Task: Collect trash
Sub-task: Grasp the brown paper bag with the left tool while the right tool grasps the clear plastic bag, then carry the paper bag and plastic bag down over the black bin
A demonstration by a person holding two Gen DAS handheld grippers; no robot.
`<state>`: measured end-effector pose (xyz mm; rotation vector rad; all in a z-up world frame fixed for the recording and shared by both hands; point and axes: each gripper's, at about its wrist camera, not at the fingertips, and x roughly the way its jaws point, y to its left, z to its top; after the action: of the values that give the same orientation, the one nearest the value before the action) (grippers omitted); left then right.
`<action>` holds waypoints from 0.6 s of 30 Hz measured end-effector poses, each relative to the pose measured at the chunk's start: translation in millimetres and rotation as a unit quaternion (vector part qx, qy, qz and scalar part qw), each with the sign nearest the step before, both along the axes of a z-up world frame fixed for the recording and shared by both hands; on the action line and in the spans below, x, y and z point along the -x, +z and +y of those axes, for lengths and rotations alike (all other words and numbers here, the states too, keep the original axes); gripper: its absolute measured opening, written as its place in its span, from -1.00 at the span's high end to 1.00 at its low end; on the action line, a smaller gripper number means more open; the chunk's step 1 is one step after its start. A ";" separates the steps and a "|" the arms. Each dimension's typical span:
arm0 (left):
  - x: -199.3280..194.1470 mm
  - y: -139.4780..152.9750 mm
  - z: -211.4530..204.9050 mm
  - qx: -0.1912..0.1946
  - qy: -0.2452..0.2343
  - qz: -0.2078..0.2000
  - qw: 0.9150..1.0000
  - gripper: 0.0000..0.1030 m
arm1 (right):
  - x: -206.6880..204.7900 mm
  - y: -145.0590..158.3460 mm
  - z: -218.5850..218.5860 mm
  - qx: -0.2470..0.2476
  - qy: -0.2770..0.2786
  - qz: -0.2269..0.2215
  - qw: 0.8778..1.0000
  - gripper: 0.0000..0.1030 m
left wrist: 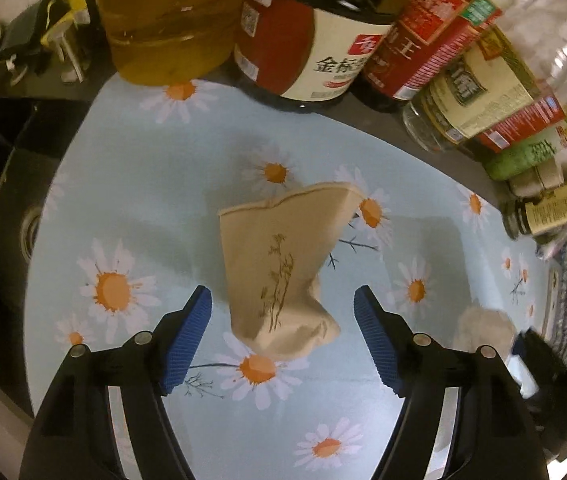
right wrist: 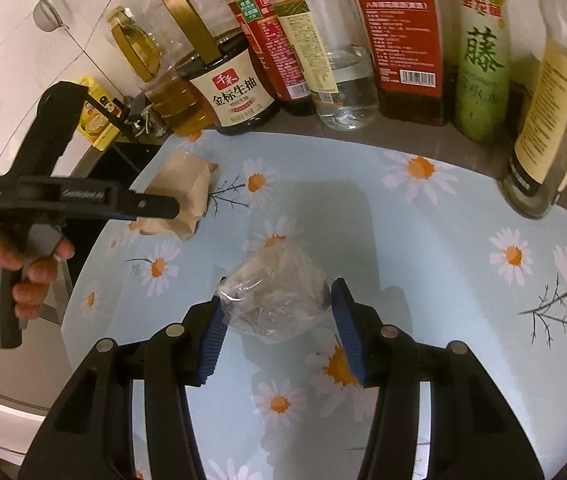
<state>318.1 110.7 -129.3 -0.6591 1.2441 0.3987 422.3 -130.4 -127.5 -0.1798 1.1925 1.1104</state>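
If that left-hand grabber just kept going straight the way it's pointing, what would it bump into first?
Most likely the crumpled beige paper cup, which lies between the open fingers of the left gripper, on the daisy-print tablecloth. Depth is hard to judge; it seems close.

My left wrist view looks steeply down, close over the daisy tablecloth point(left wrist: 155, 184); my right wrist view tilts further forward. Both share the crumpled paper cup point(left wrist: 283, 264) and the far soy sauce bottle point(right wrist: 235, 96).
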 end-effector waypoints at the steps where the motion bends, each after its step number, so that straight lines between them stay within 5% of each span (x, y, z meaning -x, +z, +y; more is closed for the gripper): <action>1: -2.1 -2.9 2.2 0.007 0.006 0.001 1.000 -0.39 | -0.1 0.0 -1.8 -0.002 0.001 0.001 1.000 0.02; 7: -9.7 -11.2 5.9 0.014 0.018 0.010 1.000 -0.35 | -2.7 0.4 -9.4 -0.008 0.003 0.006 1.000 0.02; 13: -10.7 -11.1 4.5 0.009 0.013 0.012 1.000 0.07 | -7.2 -6.4 -12.8 -0.003 0.004 0.015 1.000 0.02; 18: -11.8 -8.2 1.3 -0.001 0.006 0.006 1.000 0.07 | -7.9 -5.6 -14.4 -0.003 0.003 0.014 1.000 0.02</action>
<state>330.0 112.0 -137.5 -0.6632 1.2511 0.4148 430.2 -144.8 -133.1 -0.1641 1.2151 1.1251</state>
